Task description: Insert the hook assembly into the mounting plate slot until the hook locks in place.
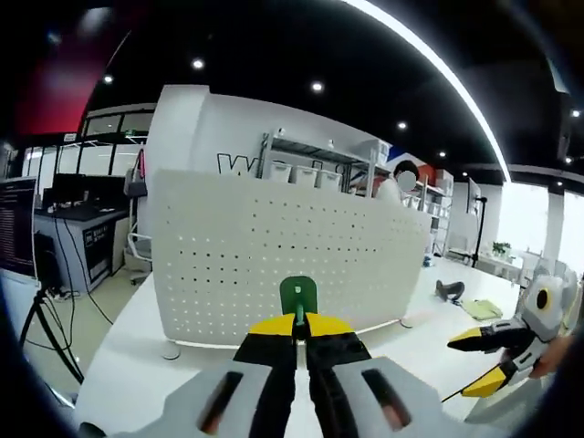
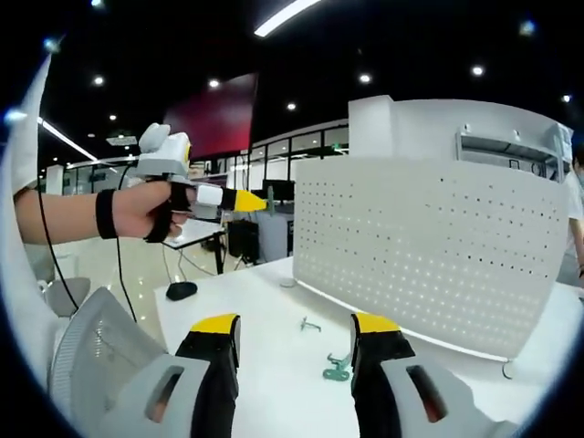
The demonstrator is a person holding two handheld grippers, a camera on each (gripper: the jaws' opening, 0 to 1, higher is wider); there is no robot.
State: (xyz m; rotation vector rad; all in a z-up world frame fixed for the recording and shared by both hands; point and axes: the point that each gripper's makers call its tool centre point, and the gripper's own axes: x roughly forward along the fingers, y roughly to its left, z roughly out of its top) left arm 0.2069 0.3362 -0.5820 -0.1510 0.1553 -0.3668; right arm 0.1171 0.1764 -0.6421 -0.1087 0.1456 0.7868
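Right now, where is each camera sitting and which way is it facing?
Left gripper view: rides the left gripper, facing the white pegboard panel head-on; its jaws are shut on a green hook piece; the right gripper enters from the right.
Right gripper view: rides the right gripper, jaws open, looking across the white table at a green hook and a small metal hook; a hand holds the left gripper.
Shared: pegboard panel, table, each other's gripper.
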